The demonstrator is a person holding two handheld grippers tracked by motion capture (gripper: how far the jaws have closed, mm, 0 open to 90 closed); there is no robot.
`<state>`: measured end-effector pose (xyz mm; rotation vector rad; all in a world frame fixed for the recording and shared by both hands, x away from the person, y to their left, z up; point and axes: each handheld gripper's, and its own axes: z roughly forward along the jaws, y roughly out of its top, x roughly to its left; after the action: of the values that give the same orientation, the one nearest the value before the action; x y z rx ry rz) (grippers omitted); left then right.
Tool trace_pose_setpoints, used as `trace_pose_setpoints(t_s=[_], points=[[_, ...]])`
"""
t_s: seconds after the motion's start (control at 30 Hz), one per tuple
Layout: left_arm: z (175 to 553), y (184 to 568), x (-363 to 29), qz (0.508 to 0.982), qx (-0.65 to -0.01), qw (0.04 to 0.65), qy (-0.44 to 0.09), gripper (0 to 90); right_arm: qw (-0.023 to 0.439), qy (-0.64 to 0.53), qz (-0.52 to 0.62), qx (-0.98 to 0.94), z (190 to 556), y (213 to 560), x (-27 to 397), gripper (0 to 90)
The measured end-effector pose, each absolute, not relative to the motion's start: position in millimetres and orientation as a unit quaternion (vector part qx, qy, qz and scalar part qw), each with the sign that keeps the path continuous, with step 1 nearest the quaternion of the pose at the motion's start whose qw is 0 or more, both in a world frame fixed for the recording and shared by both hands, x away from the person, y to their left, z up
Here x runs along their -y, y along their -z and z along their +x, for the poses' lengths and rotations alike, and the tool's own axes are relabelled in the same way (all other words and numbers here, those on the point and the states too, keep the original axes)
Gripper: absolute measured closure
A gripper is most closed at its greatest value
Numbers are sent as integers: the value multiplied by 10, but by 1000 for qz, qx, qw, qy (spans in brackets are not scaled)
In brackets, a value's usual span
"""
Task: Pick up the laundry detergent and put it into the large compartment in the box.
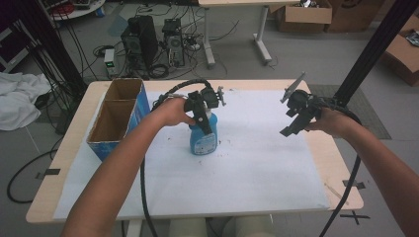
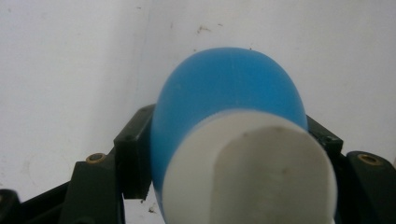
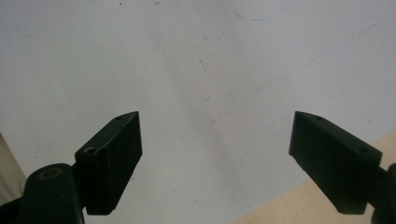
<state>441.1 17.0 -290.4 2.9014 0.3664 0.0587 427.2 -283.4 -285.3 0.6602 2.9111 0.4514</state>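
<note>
Left gripper (image 1: 206, 129) on a blue plastic bottle (image 1: 203, 139)

The bottle stands upright on the white paper sheet (image 1: 247, 168), near an open blue cardboard box (image 1: 118, 116) (two compartments); the right gripper (image 1: 294, 123) hangs well apart, above the sheet's right edge.

No words or numbers could be read anywhere. The blue bottle (image 1: 202, 140) had a pale label on its front, but the print on it was too small and blurry to make out. The blue cardboard box (image 1: 118, 118) showed no letters on the sides that could be seen. The white paper sheet (image 1: 257, 163) had only little marks.
</note>
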Motion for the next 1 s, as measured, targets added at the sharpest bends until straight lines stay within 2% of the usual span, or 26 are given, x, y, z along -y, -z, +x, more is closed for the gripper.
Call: trace_pose_setpoints(t_s=[0.6,1.0], points=[[4395,2883,-184,985,-132,110,-23,378,55,-148,217,-963,4267,2895,2842,175],[4388,2484,-337,973,-188,123,-51,379,56,-153,216,-963,4238,2867,2848,176]])
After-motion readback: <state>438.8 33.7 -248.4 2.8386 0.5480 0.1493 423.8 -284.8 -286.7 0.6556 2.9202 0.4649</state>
